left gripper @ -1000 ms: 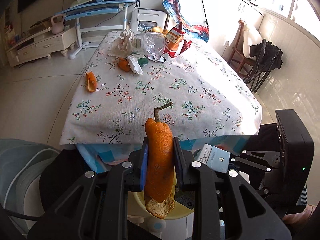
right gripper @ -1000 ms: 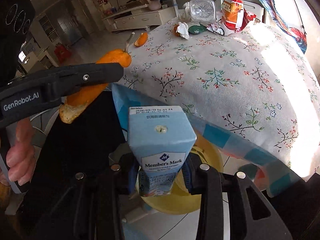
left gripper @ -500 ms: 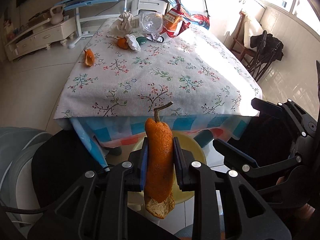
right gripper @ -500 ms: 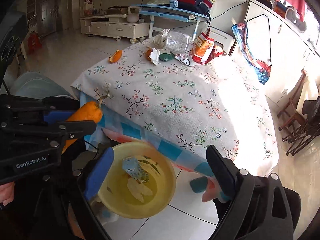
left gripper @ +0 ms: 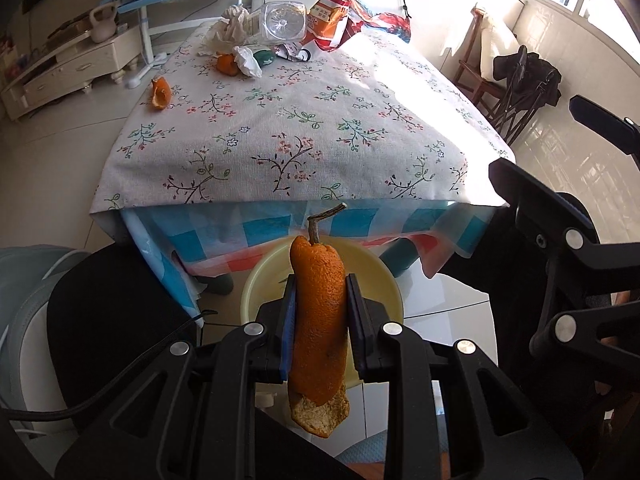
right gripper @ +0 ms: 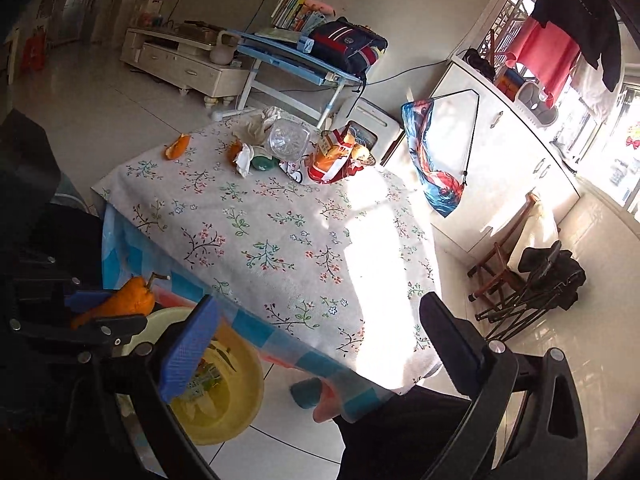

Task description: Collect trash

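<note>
Peel (left gripper: 319, 322) pinched upright in the left tool (left gripper: 320, 316), stem up, poised over the yellow basin (left gripper: 386, 280) on the floor at the near edge of the bench (left gripper: 304, 128). Right tool (right gripper: 320, 344) spread wide and empty, jaws just opened, nothing between them; milk carton, gripped a second ago, now lying in the basin beside other scraps (right gripper: 202, 380). Seen from the right wrist view: left tool at the left edge, orange strip (right gripper: 120, 302) just above the basin rim (right gripper: 240, 412), not yet let go.

Meaning for the task, by judgement: one piece delivered, right side free for the next pickup, drop of the peel probably next.

Left on the bench, all at the far end: a loose peel piece (left gripper: 160, 94) near the far-left edge, a second orange scrap (left gripper: 226, 65) touching a crumpled tissue (left gripper: 248, 60), a green lump (left gripper: 263, 57), a clear plastic bottle (left gripper: 284, 22) on its side, a larger wad of paper (left gripper: 230, 30), and an orange snack bag (left gripper: 326, 20). Near half of the floral cloth bare.
</note>
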